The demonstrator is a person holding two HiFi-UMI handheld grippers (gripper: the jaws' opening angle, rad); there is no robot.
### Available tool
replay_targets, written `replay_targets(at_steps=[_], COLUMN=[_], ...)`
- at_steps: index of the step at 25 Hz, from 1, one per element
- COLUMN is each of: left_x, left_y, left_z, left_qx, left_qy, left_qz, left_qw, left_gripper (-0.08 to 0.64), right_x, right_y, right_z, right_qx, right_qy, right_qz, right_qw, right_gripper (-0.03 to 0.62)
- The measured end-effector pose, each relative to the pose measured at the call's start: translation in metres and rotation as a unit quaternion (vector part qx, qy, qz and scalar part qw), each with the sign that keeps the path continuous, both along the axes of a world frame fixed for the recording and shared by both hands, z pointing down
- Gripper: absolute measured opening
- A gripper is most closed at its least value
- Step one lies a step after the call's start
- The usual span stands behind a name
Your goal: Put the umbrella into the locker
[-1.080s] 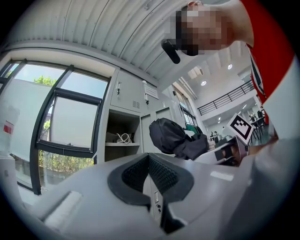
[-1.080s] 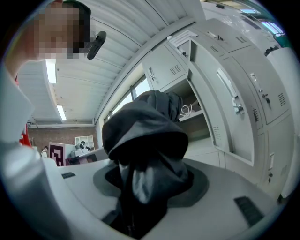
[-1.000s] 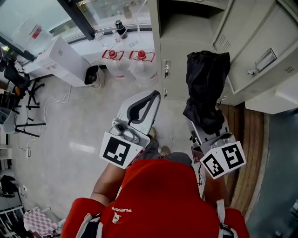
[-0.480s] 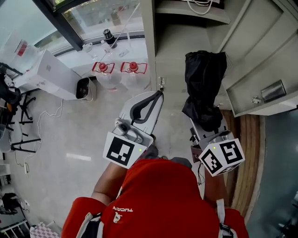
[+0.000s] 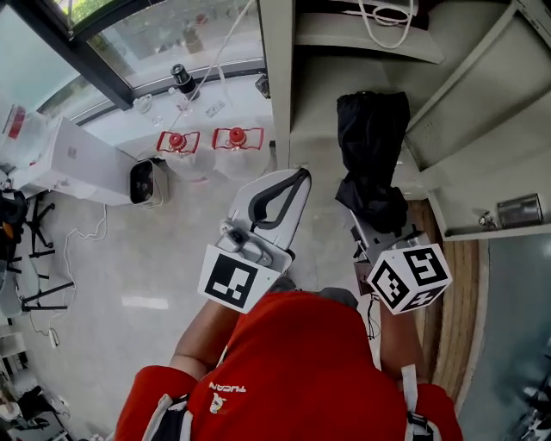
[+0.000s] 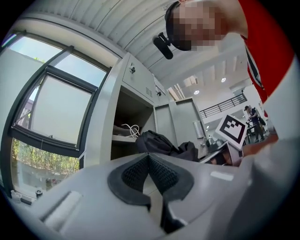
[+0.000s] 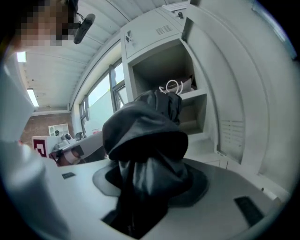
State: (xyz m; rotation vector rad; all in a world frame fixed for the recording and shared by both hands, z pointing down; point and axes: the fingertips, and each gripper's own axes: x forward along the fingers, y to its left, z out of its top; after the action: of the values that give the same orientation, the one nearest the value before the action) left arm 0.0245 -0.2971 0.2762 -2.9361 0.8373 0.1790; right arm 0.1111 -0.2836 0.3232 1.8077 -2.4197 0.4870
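Note:
My right gripper (image 5: 377, 214) is shut on a black folded umbrella (image 5: 372, 155), which sticks out forward past the jaws. In the right gripper view the umbrella (image 7: 145, 140) bunches up between the pads and hides the fingertips of the right gripper (image 7: 140, 187). Just ahead stands the grey locker (image 5: 344, 77) with its compartment open. A shelf (image 5: 362, 36) inside carries a white cable (image 5: 387, 15). My left gripper (image 5: 297, 175) is level with the locker's left post, shut with nothing in it. Its tips touch in the left gripper view (image 6: 149, 157).
The locker door (image 5: 482, 129) hangs open at the right. Two clear bottles with red caps (image 5: 176, 142) stand on the floor by the window, beside a white box (image 5: 69, 164). A wooden strip (image 5: 452, 284) runs along the right.
Both grippers have moved forward toward the open locker, the right one carrying the umbrella. The locker's shelf now shows closer and more fully.

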Motion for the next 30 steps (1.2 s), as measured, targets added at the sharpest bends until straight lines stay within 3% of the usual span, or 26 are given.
replay_targets(at_steps=[12,23,30], left_x=[-0.002,0.0,0.002], left_y=[-0.043,-0.047,-0.045], left_z=[0.017,0.022,0.016], left_qx=[-0.018,-0.029,-0.023], left_qy=[0.008,0.008,0.014], left_qz=[0.034,0.0,-0.013], left_qw=[0.9992,0.9996,0.9996], left_gripper=[0.005,0.005,0.005], right_x=[0.009,0.026,0.026], right_y=[-0.067,-0.132,-0.168], right_z=[0.026,0.052,0.052], right_qx=[-0.094,-0.174,-0.204], right_qy=[0.066,0.121,0.181], right_qz=[0.038,-0.011,-0.058], right_qw=[0.993,0.977,0.96], right_gripper=[0.227,0.227,0.227])
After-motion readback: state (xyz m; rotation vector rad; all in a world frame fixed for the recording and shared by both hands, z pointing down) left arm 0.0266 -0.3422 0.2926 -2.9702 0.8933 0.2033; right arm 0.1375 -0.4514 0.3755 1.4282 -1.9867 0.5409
